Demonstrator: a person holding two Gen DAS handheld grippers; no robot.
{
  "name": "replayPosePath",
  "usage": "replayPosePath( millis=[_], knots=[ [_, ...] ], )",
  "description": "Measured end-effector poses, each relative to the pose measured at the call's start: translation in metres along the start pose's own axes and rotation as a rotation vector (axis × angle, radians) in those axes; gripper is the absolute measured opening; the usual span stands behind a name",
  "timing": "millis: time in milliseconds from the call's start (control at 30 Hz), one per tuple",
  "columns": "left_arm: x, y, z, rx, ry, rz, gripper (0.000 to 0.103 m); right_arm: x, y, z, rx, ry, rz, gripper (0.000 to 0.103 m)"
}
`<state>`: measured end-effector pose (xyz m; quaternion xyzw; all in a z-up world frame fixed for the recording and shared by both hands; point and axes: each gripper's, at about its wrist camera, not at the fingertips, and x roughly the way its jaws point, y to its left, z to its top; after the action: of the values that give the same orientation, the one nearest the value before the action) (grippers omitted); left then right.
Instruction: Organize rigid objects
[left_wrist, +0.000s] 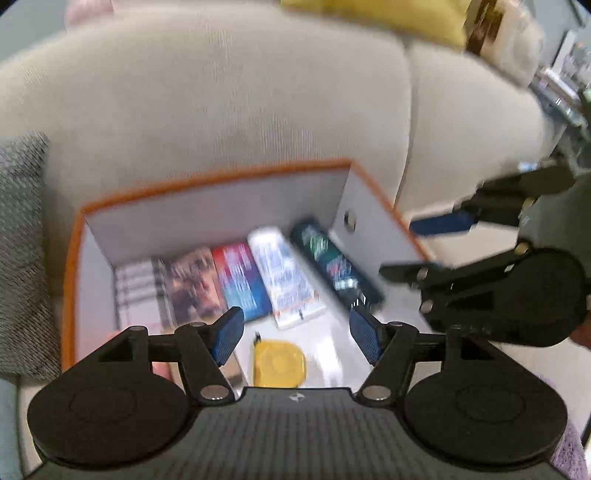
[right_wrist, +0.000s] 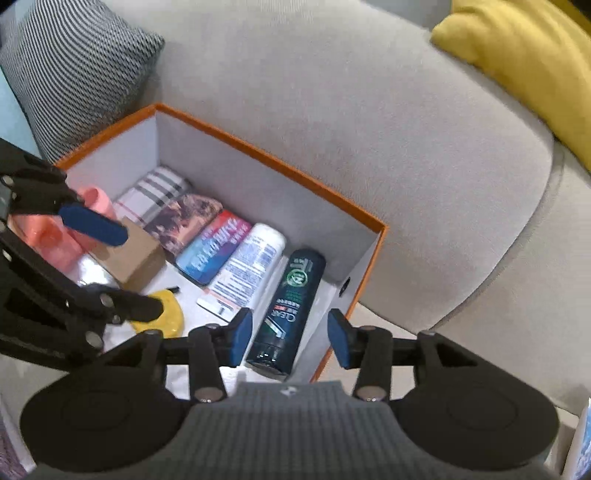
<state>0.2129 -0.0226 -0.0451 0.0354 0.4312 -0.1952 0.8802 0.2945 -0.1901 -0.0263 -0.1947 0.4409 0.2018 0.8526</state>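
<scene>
Orange-rimmed box (right_wrist: 258, 155) with white walls sits on a beige sofa (right_wrist: 369, 110), and both grippers hang over it, pointing steeply down. Left gripper (left_wrist: 297, 334) has its jaws wide apart with nothing between the pads; a yellow round tin (left_wrist: 279, 363) lies on the box floor below the gap. Right gripper (right_wrist: 290, 339) stands at a middling width, over the box's near right corner, pads clear of the dark Clear bottle (right_wrist: 290, 306) lying just under and between them, not pressed.

Inside, along the far wall from left to right: plaid item (right_wrist: 155, 192), brown printed pack (right_wrist: 184, 218), red-blue pack (right_wrist: 210, 247), white tube (right_wrist: 247, 266), then the dark bottle against the right wall. Brown cardboard block (right_wrist: 129, 254) and something pink (right_wrist: 55, 236) sit at the left end, partly hidden by the left gripper's fingers. Left wrist view is motion-blurred, so labels are unreadable there. Grey patterned cushion (right_wrist: 74, 66) and yellow cushion (right_wrist: 517, 55) are cut off at the frame edges.
</scene>
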Motion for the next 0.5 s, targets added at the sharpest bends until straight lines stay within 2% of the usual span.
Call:
replayPosePath(
  millis=[167, 300, 500],
  knots=[
    [-0.05, -0.01, -0.01, 0.039, -0.194, 0.064, 0.077, -0.038, 0.018, 0.006, 0.096, -0.067, 0.027, 0.053],
    [-0.082, -0.017, -0.023, 0.051, -0.32, 0.142, 0.082, -0.07, 0.041, 0.01, 0.16, -0.146, 0.035, 0.059],
    [-0.119, -0.023, -0.045, 0.037, -0.462, 0.256, 0.091, -0.106, 0.064, -0.01, 0.294, -0.273, 0.015, 0.065]
  ],
)
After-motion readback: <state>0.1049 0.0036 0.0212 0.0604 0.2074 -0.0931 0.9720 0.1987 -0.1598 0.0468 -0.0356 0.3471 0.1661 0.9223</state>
